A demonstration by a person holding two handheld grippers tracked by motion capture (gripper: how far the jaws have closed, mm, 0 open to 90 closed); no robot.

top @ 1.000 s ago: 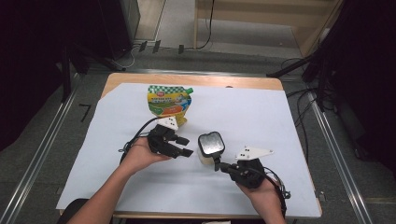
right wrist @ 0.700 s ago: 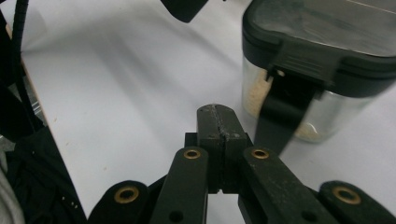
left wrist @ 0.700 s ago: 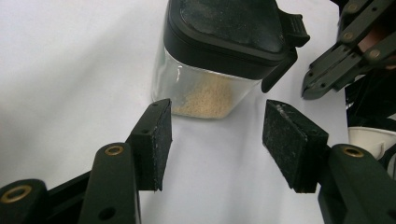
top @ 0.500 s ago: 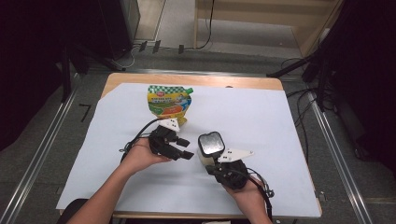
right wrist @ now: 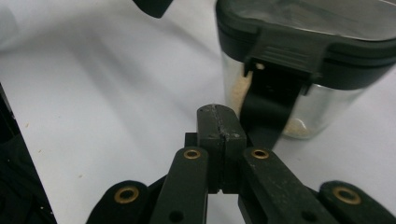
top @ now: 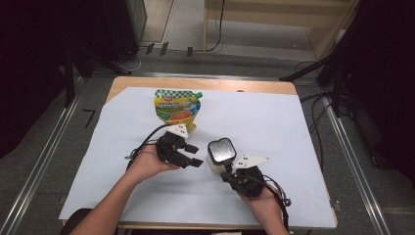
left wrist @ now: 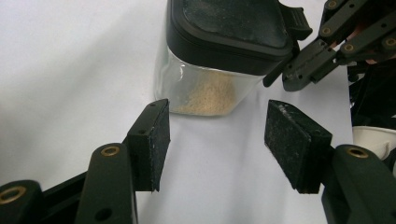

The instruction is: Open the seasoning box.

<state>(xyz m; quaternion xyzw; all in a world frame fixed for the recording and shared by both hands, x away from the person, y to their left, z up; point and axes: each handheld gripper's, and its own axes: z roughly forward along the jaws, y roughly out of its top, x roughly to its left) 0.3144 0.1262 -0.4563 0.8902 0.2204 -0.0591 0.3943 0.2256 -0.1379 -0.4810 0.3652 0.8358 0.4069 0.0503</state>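
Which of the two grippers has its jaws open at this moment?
The left gripper: its pads stand apart with bare table between them, aimed at the clear container and not touching it. The right gripper has its pads pressed together at the container's latch.

The jar (left wrist: pixel 210 88) is clear glossy plastic under a matt black lid (left wrist: pixel 229 23), the pouch (top: pixel 177 108) shiny printed foil, the sheet (top: pixel 274 122) smooth matt paper on a wooden worktop (top: pixel 205 84).

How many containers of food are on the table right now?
2. A clear jar with a black lid stands mid-table between the two grippers; a colourful spouted pouch lies farther back, near the table's far edge.
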